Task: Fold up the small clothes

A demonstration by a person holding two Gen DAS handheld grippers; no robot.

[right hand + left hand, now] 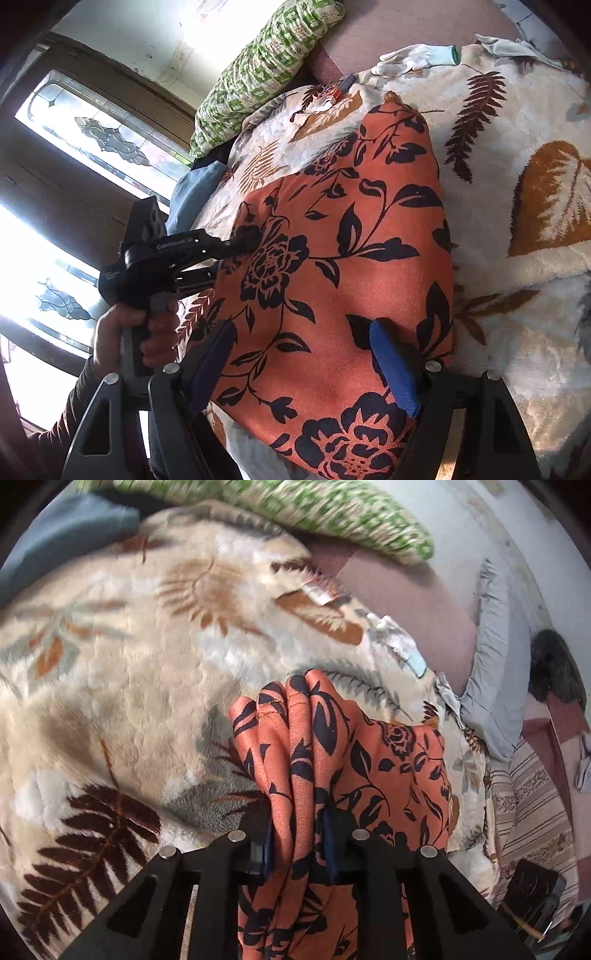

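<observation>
Subject: orange floral garment [332, 258], black leaf-and-rose print, lying on a plush fern-patterned blanket [517, 229] spread over a bed.

Left tool [299, 849]: jaws narrow, clamped on a bunched, pleated edge of the garment. In the left wrist view the gathered folds run straight out from between the blue pads, and the cloth falls away to the right of the tool. In the right wrist view the same tool [251, 240] enters from the left, gripped by a hand [136, 332], and meets the garment at its left edge, roughly midway along.

Right tool [303, 365]: jaws wide, nothing pinched. Both blue pads [393, 365] sit over the near end of the garment; whether they press on it cannot be told.

Governing relation: the garment's long axis runs away from the right tool towards the green patterned pillow [266, 74]. The left tool holds one long side; the opposite long side lies to the right, free. The right tool is the nearer one to the near end.

Judgement: the held edge likely needs carrying across the long axis towards the free side, with the right tool steadying the near end.

Risk: the bunched grip may carry an uneven fold line.
</observation>
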